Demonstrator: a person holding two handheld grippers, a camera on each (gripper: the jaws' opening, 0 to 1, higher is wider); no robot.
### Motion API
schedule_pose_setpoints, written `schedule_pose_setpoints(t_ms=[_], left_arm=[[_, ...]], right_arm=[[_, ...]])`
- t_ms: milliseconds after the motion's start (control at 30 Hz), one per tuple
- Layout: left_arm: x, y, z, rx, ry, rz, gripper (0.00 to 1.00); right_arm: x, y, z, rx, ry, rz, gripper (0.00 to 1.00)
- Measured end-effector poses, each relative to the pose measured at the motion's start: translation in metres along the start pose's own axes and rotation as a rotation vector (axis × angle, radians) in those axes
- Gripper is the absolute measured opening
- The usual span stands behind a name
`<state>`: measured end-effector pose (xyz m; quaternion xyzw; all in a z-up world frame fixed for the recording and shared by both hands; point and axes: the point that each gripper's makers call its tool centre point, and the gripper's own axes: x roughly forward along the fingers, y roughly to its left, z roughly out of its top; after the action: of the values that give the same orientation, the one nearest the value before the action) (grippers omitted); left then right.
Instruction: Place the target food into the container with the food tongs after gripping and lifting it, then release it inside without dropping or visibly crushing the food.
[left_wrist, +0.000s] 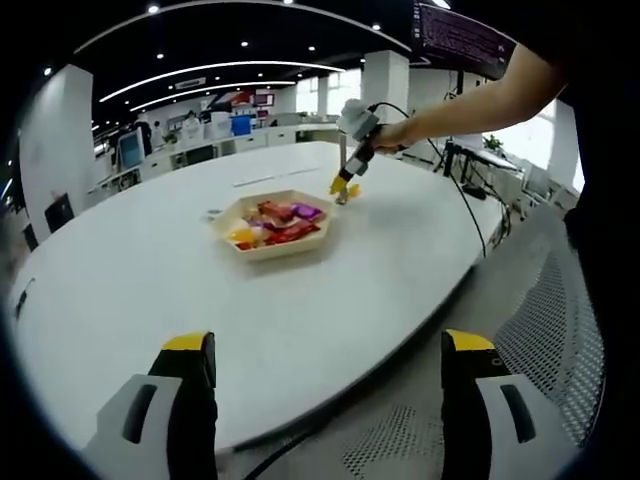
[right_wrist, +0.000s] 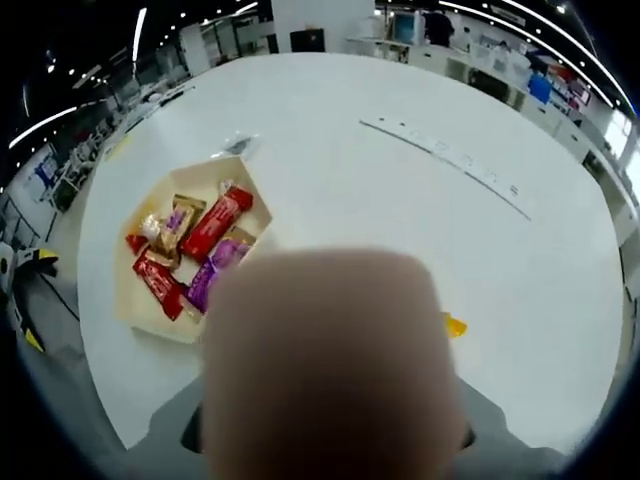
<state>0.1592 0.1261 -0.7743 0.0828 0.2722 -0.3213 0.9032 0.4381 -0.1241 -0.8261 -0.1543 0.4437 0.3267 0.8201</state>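
Note:
A hexagonal wooden tray (left_wrist: 275, 226) holding several wrapped snack packets sits mid-table; it also lies at the left in the right gripper view (right_wrist: 150, 300). My left gripper (left_wrist: 325, 345) hovers at the near table edge, its yellow-tipped jaws wide apart with nothing between them. A person's hand holds my right gripper (left_wrist: 343, 187) just past the tray's far right corner, tips low over the table. In the right gripper view a large blurred beige mass (right_wrist: 325, 360) sits close to the lens and hides the jaws, apart from one yellow tip (right_wrist: 453, 325).
The white oval table (left_wrist: 150, 270) carries a long thin strip (right_wrist: 440, 155) far from the tray. A mesh chair (left_wrist: 560, 330) stands at the right near the table edge. Office desks and monitors (left_wrist: 130, 150) stand behind. A cable (left_wrist: 465, 205) trails off the table.

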Motion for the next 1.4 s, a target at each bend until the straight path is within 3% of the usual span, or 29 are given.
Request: schedule_pose_setpoints(t_ms=[300, 800, 1033, 1400], left_arm=[[0.001, 0.001, -0.003, 0.001, 0.012, 0.002, 0.91], [0.001, 0.000, -0.005, 0.006, 0.028, 0.001, 0.89], [0.001, 0.001, -0.003, 0.014, 0.017, 0.009, 0.90], [0.001, 0.001, -0.003, 0.016, 0.017, 0.010, 0.89]], right_arm=[[0.001, -0.004, 0.000, 0.002, -0.021, -0.011, 0.27], [0.001, -0.005, 0.001, -0.109, -0.055, -0.050, 0.22], [0.000, -0.008, 0.002, -0.111, -0.056, -0.068, 0.21], [-0.015, -0.001, 0.007, -0.133, -0.073, -0.071, 0.21]])
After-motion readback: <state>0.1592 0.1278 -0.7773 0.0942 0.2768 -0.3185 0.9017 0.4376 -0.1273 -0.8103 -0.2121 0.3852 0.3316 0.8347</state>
